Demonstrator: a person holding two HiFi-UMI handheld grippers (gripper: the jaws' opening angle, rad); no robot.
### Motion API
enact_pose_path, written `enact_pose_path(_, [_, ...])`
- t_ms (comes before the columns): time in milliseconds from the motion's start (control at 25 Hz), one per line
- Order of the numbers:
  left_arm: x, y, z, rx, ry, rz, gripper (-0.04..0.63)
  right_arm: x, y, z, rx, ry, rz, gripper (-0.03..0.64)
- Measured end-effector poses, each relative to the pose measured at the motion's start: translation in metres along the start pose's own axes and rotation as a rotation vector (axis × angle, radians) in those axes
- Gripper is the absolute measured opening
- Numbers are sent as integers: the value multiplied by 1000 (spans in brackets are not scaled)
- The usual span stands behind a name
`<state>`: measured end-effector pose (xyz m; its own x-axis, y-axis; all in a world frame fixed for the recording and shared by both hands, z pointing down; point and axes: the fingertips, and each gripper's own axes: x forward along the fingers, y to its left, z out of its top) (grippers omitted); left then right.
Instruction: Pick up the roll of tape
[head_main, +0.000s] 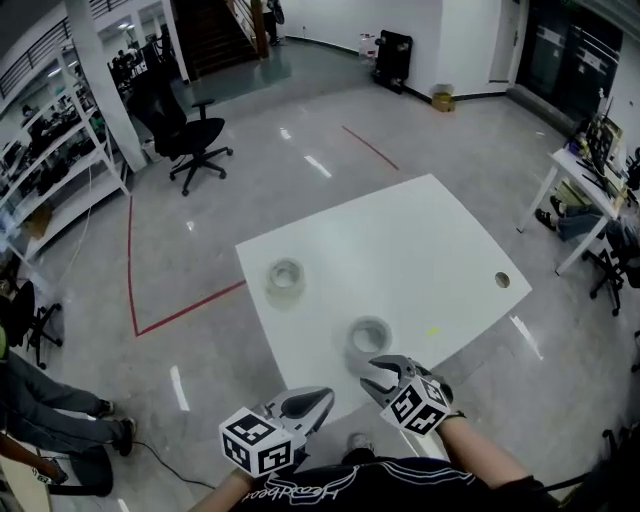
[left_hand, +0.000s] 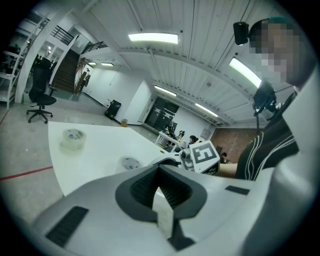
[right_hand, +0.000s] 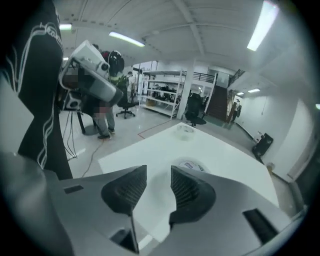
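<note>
Your left gripper (head_main: 318, 398) sits low, close in front of your body, its fingers (left_hand: 142, 190) closed together with nothing between them. Your right gripper (head_main: 384, 374) reaches slightly further forward and tilts downward, fingers (right_hand: 126, 189) spread apart and empty, with your right forearm (head_main: 492, 462) bare behind it.

A lab-like workspace: equipment shelves (head_main: 62, 150), office chair (head_main: 193, 133), desk (head_main: 577, 172), red-taped polished floor (head_main: 190, 250).

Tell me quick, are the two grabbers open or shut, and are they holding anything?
Left gripper: shut, holding nothing.
Right gripper: open and empty, with the near tape roll just ahead of it.
</note>
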<state>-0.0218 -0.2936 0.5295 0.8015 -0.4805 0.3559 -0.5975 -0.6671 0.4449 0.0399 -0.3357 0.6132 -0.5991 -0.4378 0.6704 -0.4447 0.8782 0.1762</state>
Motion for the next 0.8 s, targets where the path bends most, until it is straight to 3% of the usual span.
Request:
enact_pose_path(360, [-7,16,9,-28,-27,34,3,51,-27,-30,-103,184,18,146])
enact_pose_path(800, [-1,25,6,-50,-43,34,3,67,-27,-44,-217,270,88,134])
